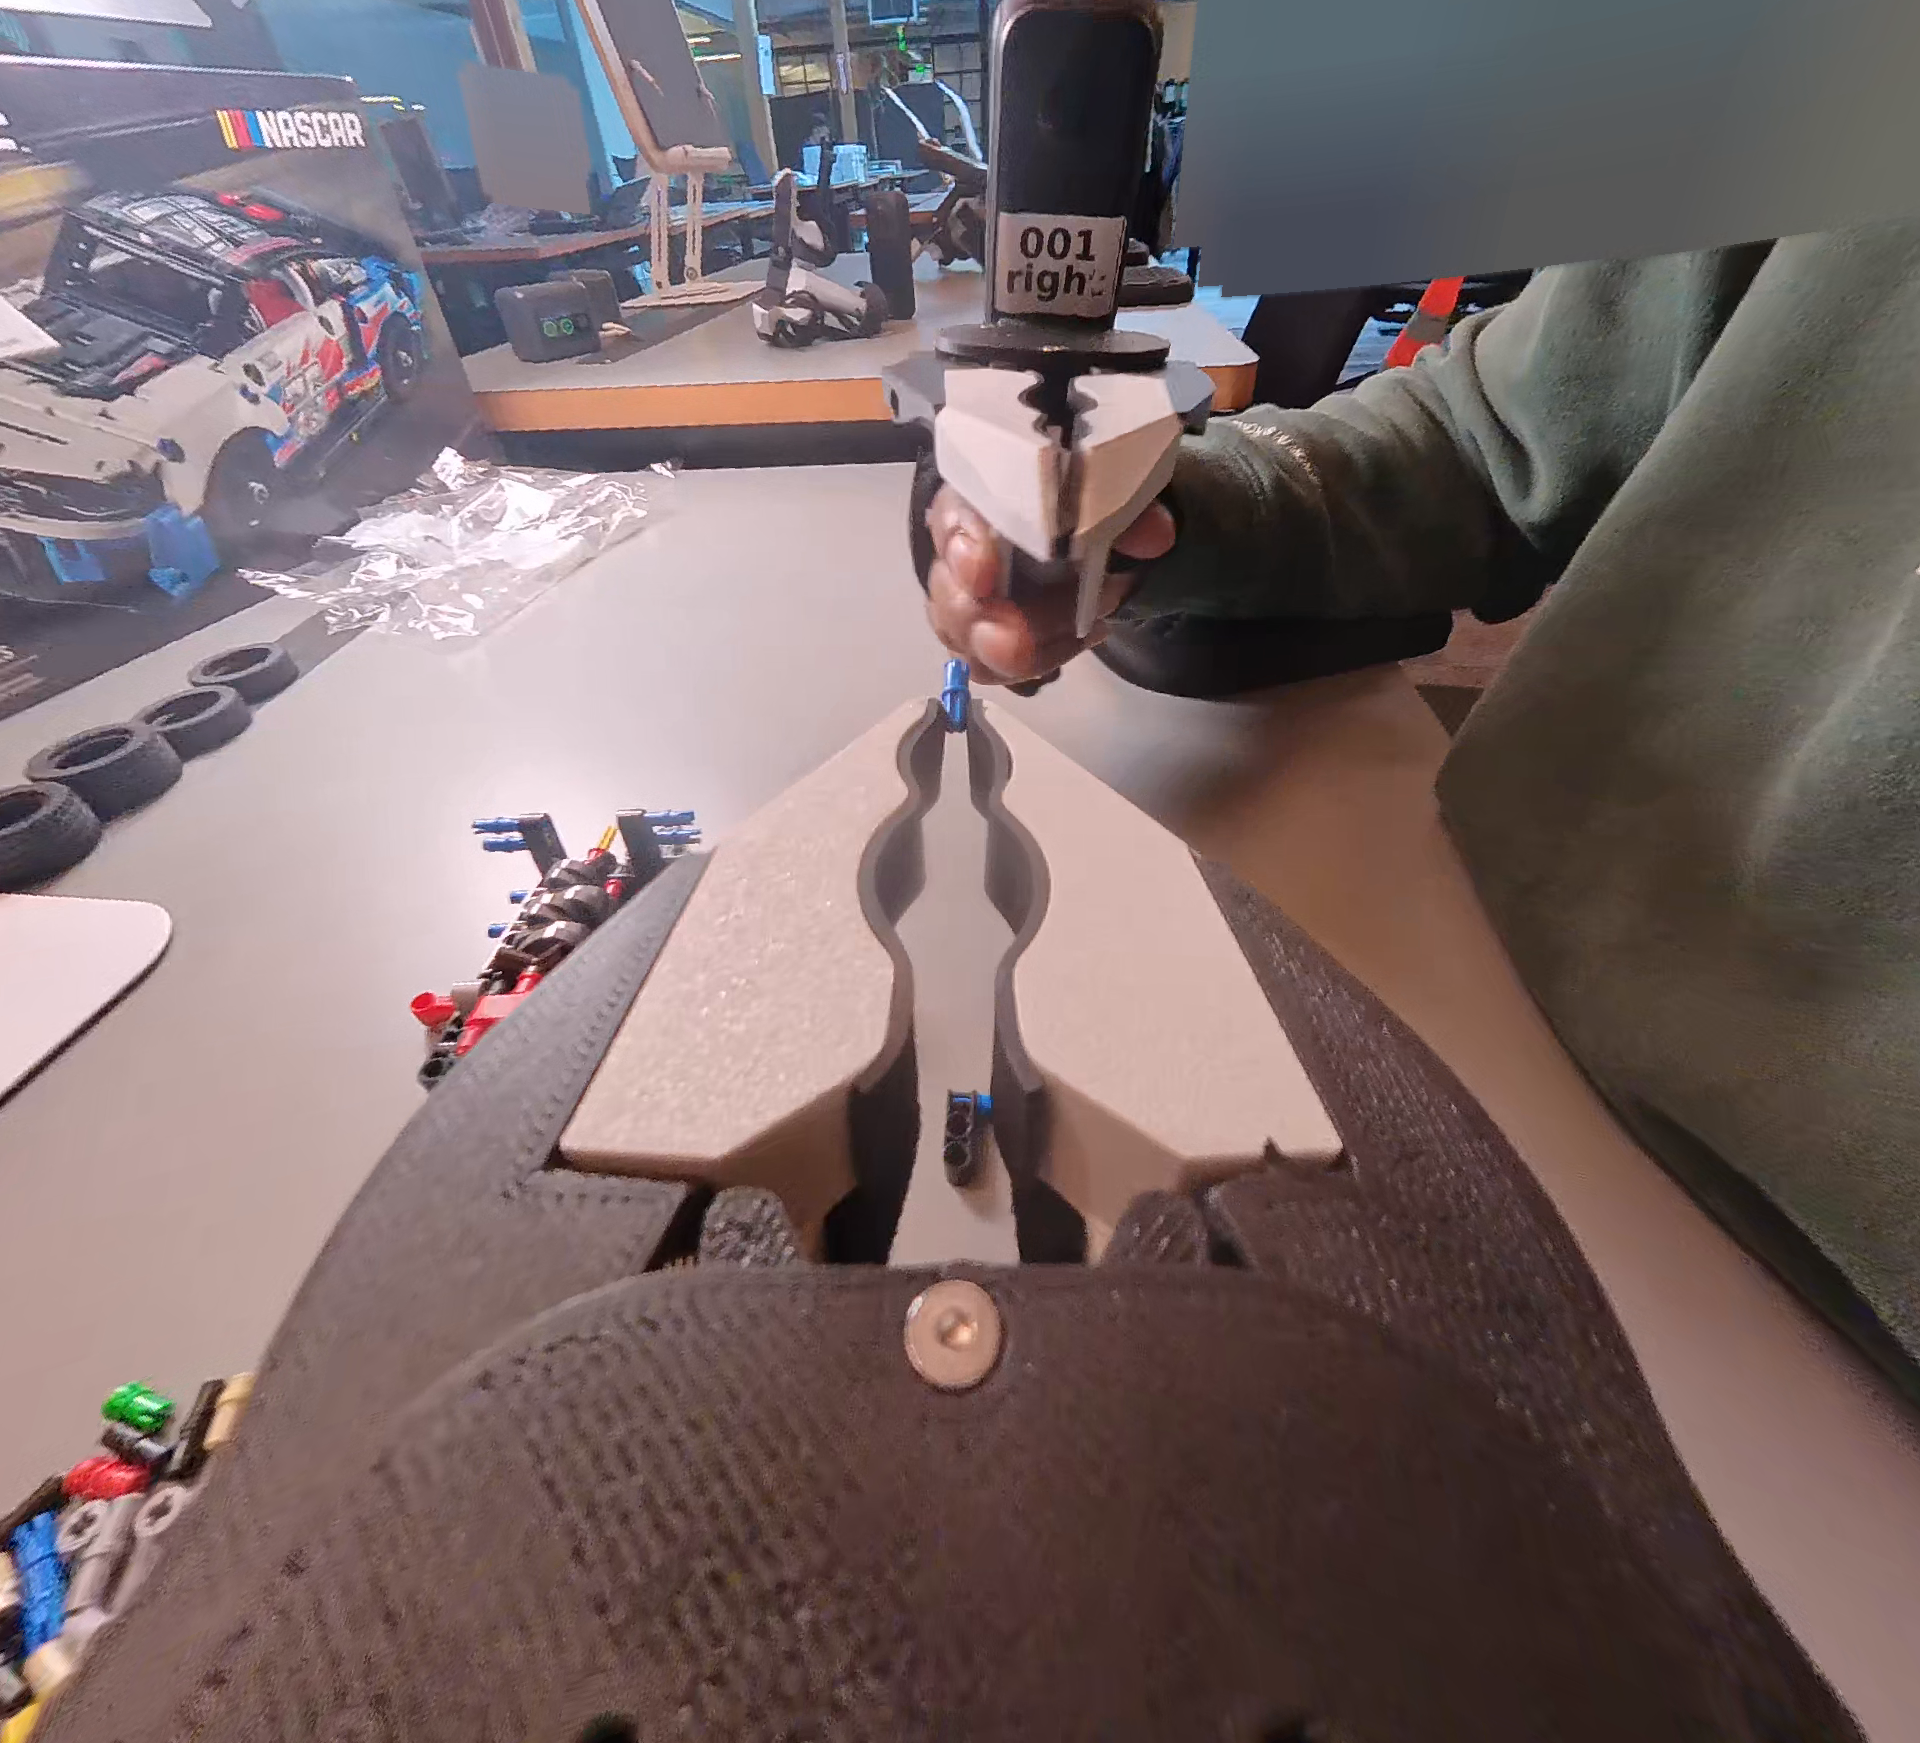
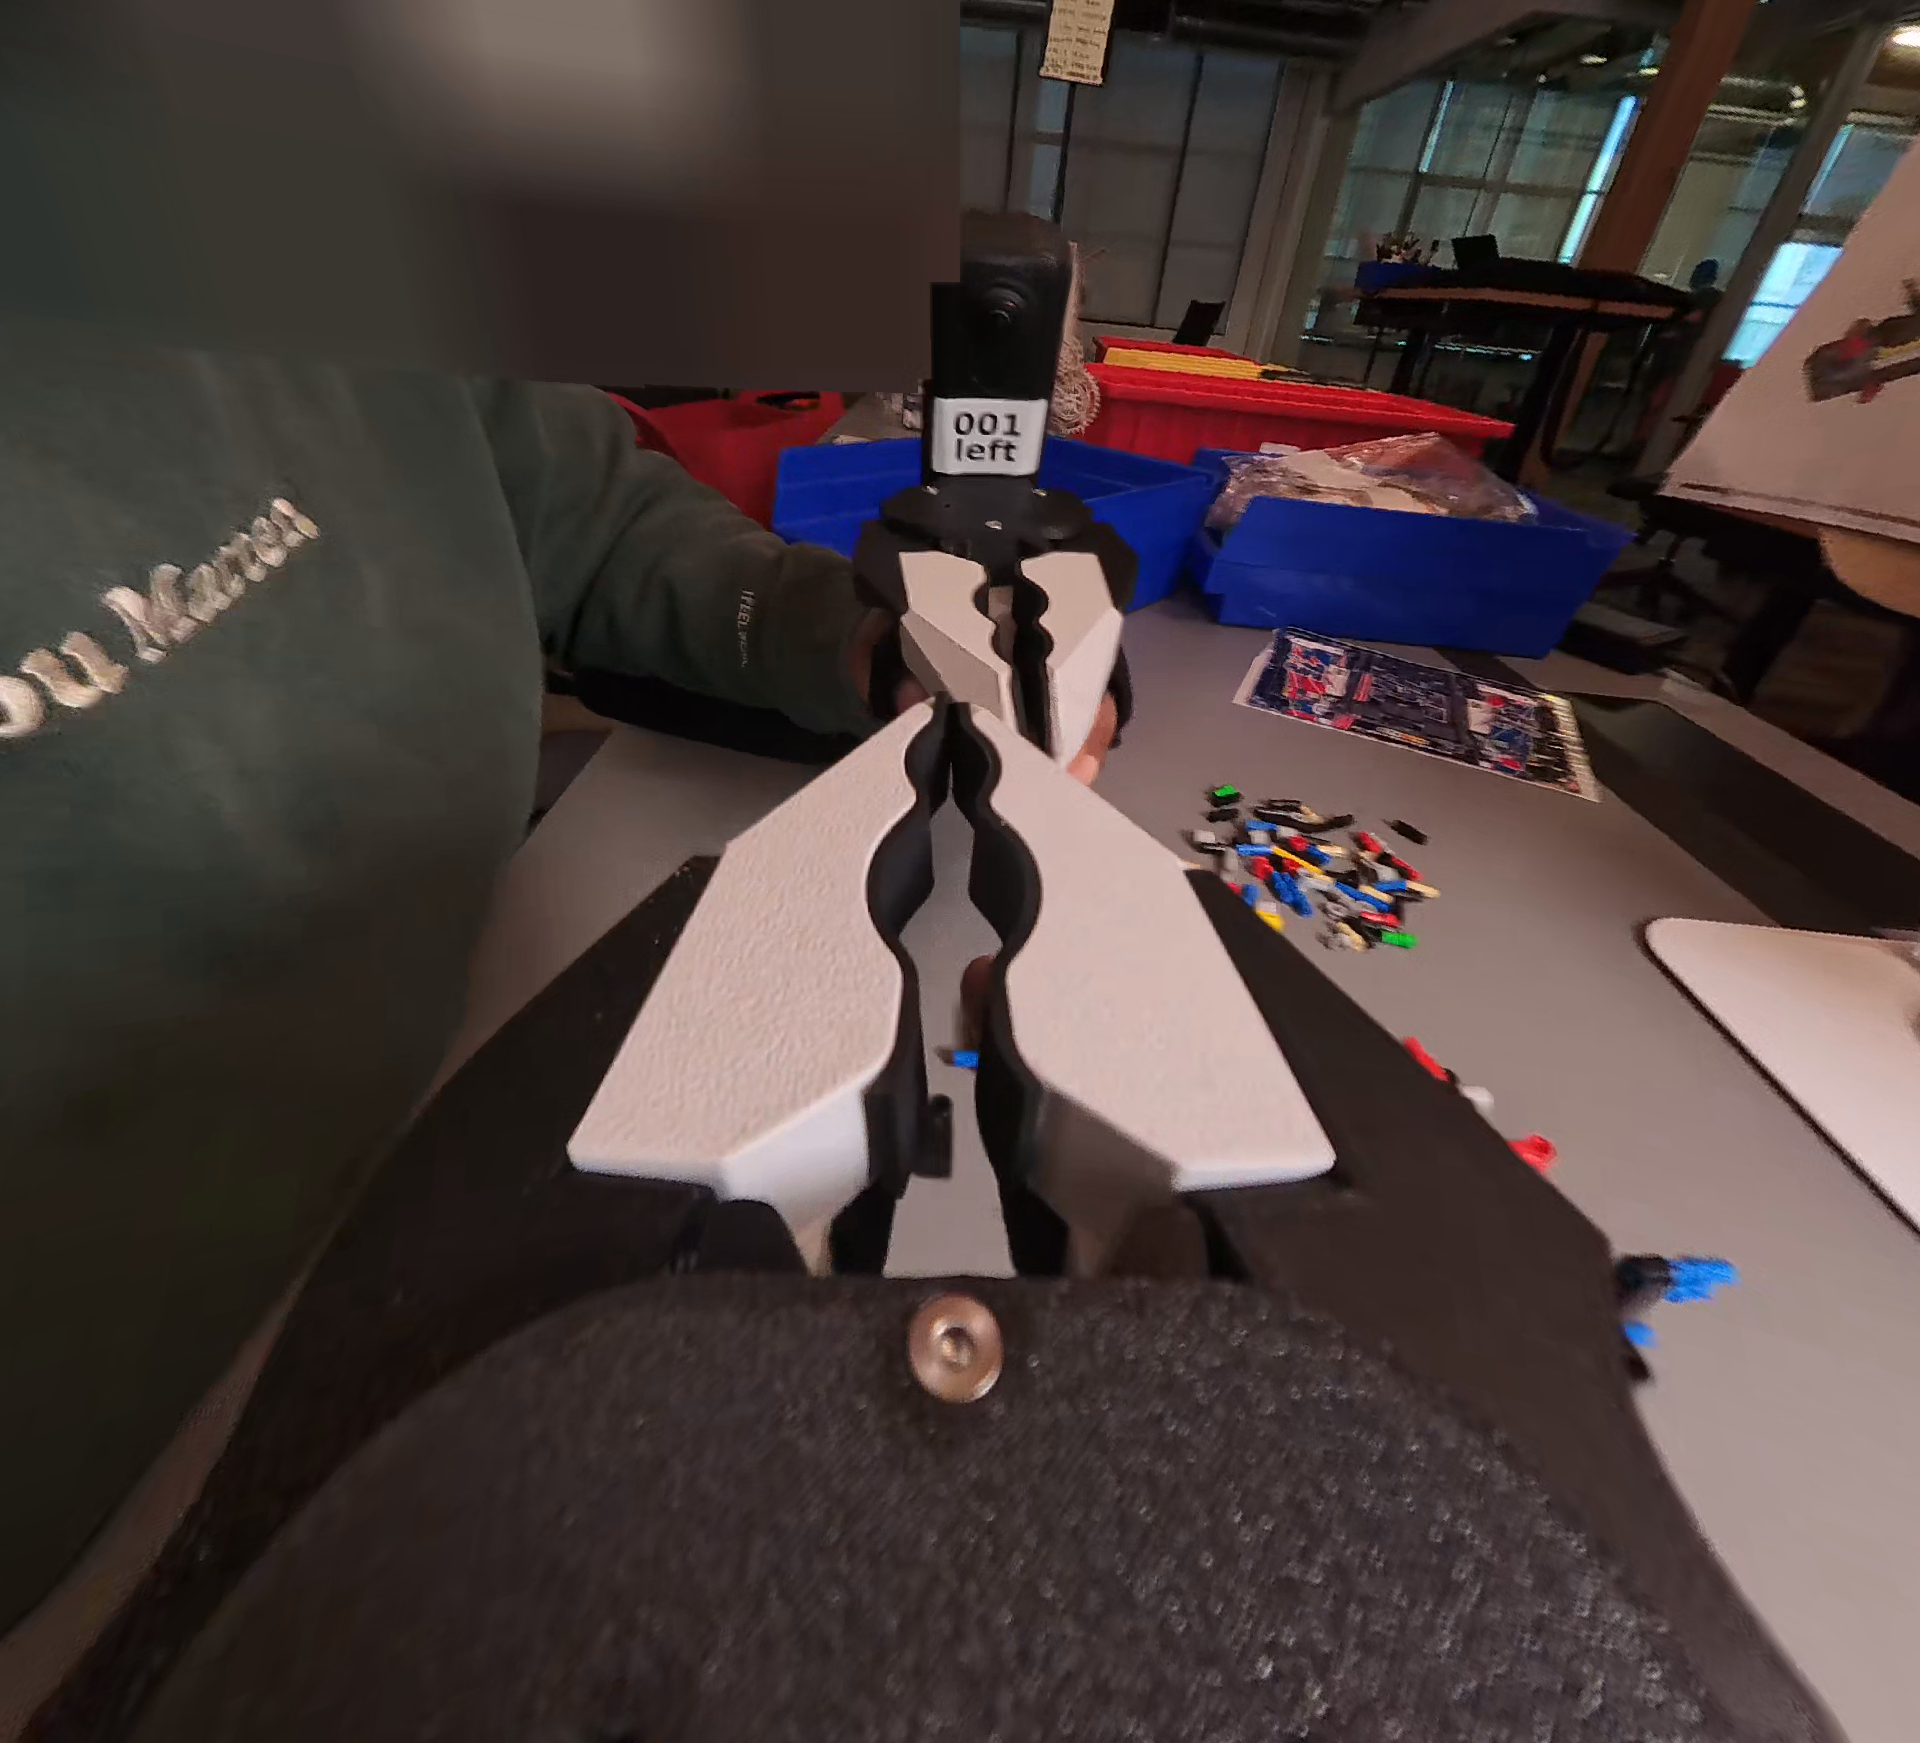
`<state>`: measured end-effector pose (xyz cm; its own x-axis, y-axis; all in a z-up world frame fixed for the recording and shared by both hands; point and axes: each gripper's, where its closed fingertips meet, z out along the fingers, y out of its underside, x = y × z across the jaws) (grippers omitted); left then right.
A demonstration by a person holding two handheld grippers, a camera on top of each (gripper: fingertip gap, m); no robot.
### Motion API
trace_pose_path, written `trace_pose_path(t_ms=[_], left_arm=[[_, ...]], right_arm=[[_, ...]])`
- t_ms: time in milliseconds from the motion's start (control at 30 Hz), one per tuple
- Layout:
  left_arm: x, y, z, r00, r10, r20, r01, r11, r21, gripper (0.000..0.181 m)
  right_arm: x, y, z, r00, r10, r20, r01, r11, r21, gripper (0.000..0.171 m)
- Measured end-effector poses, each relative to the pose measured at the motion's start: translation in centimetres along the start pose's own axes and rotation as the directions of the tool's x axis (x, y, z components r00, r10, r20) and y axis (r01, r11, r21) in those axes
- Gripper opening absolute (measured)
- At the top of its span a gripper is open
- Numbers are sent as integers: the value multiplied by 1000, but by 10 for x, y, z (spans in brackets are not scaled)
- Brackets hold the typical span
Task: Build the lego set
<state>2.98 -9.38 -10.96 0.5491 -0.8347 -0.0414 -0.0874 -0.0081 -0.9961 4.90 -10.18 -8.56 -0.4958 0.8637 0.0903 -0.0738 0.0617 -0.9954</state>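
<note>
My left gripper (image 1: 954,719) is shut on a small blue pin (image 1: 953,691), which sticks out past the fingertips above the grey table (image 1: 644,717). My right gripper (image 2: 948,725) is shut with its pads together, and nothing shows between them. In the left wrist view it (image 1: 1065,571) hangs just beyond the pin, held by a hand (image 1: 977,602). In the right wrist view the left gripper (image 2: 1044,717) faces mine, its tips hidden behind my finger. A small black piece with a blue pin (image 1: 966,1134) lies on the table below my left fingers.
A partly built assembly (image 1: 561,914) lies left of my left gripper, near several black tyres (image 1: 104,758), crumpled plastic (image 1: 488,540) and the set's box (image 1: 208,343). A pile of loose pieces (image 2: 1320,867), a printed sheet (image 2: 1423,717) and blue bins (image 2: 1403,550) lie to the right. The person's green sleeve (image 1: 1558,498) borders the table.
</note>
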Motion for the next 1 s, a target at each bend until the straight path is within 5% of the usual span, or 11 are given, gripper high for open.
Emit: trace_pose_path(t_ms=[100,167,800,900,1000], left_arm=[[1,-3,0,997,-65,-33,66,998,18,2],[3,-5,0,993,-100,-63,102,994,31,2],[13,1,9,990,-96,-107,96,995,-3,3],[7,29,8,985,-144,-98,127,978,-166,22],[12,78,7,983,-146,-110,86,901,-424,19]], right_arm=[[13,12,-4,991,-95,-89,84,989,-120,0],[13,19,-4,991,-105,-86,89,981,-173,19],[3,24,9,999,-13,-51,4,984,-180,3],[15,31,-1,996,-15,-84,-7,967,-255,2],[17,58,-16,998,-17,-67,-13,905,-426,3]])
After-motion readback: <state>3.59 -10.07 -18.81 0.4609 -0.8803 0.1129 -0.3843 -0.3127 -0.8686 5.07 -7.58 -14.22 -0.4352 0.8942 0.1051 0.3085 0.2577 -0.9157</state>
